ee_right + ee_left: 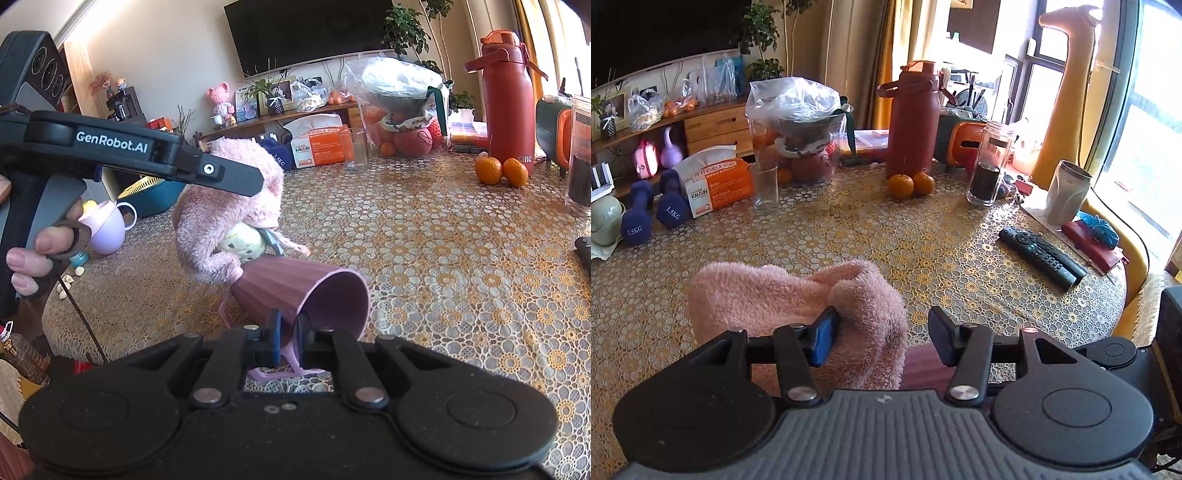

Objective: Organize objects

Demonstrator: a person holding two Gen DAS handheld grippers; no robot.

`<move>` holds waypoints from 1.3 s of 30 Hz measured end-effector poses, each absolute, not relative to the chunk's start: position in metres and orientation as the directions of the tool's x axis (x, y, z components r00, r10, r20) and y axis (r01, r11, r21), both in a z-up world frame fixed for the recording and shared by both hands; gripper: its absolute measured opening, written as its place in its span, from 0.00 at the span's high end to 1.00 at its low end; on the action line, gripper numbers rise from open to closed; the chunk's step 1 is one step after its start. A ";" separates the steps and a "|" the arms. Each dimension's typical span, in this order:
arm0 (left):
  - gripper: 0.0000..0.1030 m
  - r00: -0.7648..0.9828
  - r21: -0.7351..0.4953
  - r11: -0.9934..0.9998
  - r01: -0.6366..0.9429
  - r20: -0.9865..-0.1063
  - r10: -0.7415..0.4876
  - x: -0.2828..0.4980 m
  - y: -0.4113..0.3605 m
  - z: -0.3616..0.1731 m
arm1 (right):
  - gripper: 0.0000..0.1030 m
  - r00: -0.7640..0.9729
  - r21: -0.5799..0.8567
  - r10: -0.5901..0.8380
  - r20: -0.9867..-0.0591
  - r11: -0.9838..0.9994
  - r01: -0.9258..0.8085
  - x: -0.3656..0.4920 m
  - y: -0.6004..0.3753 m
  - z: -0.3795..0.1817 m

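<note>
We see the right gripper [287,341] pinched tight on the handle of the purple cup [310,295], tipped on its side over the table [443,258]. Left gripper [882,334] grips the pink fluffy cloth [768,291] (lifted, w/ a spotted egg-shaped thing [242,245] tucked under it).

Pink fluffy plush [225,218] up off the lace-patterned table [424,258], drooping, a pale speckled ball-shaped part [242,243] tucked under it with thin pink strands trailing. From the left wrist view the plush [798,306] fills the near foreground. Just beside it, the mauve ribbed cup [306,295] is tipped on its side, mouth facing right, handle low.
</note>
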State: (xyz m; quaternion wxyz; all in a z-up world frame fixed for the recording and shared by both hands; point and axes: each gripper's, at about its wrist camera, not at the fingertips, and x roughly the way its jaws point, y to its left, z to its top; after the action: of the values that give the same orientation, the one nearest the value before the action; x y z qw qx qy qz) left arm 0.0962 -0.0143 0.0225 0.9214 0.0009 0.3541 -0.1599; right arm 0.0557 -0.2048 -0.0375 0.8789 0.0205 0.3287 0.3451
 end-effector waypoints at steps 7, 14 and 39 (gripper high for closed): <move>0.51 0.693 -0.072 0.939 0.337 -0.656 -0.299 0.087 -0.024 0.021 | 0.93 0.545 0.264 0.621 -0.563 0.760 -0.594 0.056 -0.205 -0.037; 0.51 0.721 0.060 0.967 0.246 -0.678 -0.141 0.098 -0.013 0.001 | 0.93 0.548 0.259 0.617 -0.565 0.763 -0.592 0.055 -0.204 -0.038; 0.67 0.769 -0.069 0.969 0.237 -0.596 -0.230 0.077 0.007 0.038 | 0.94 0.559 0.260 0.605 -0.567 0.776 -0.575 0.058 -0.206 -0.038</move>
State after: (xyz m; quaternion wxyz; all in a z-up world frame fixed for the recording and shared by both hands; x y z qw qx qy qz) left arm 0.0773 0.0068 0.0384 0.9405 0.0053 0.3162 -0.1242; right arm 0.0578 -0.2062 -0.0378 0.8827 0.0226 0.3298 0.3340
